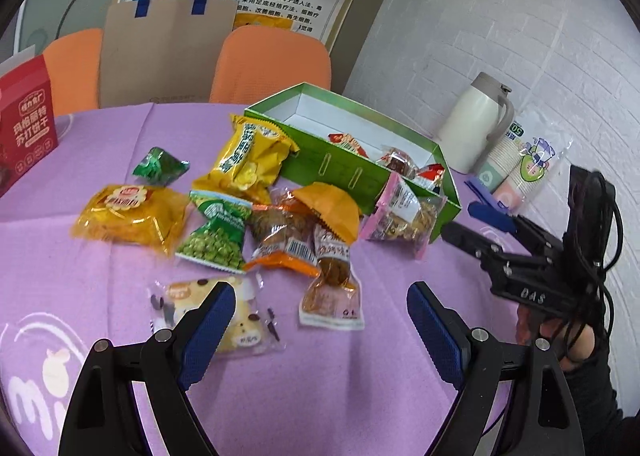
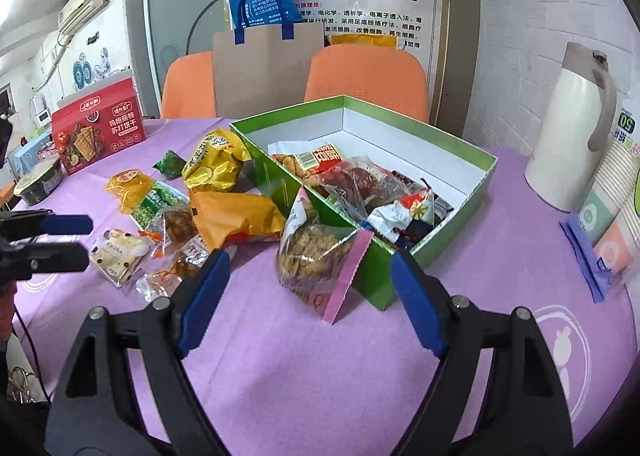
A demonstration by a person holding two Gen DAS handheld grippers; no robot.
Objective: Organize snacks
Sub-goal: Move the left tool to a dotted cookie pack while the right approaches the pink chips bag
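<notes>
Purple cloth [image 2: 280, 356] lies bare under both grippers. The right gripper [image 2: 308, 292] hangs with jaws spread and empty, and just ahead of it a pink-edged cracker bag [image 2: 316, 256] leans against the near wall of the green box [image 2: 380, 276], outside it. The left gripper [image 1: 320, 320] is likewise released and holds nothing; between its fingers lie a pale cake pack [image 1: 240, 320] and a clear meat pack [image 1: 332, 292].

Farther on the loose heap remains: an orange bag [image 1: 332, 208], green peas [image 1: 212, 236], a gold pack [image 1: 128, 216], a yellow chip bag [image 1: 248, 160] and a small green packet [image 1: 160, 166], all on the cloth beside the box. Inside the box sit several wrapped snacks [image 2: 360, 180], crowded toward one end, with white floor free beyond.

So I judge the sorting begun but less than half done: about eight packs wait outside, the pink-edged one nearest.
</notes>
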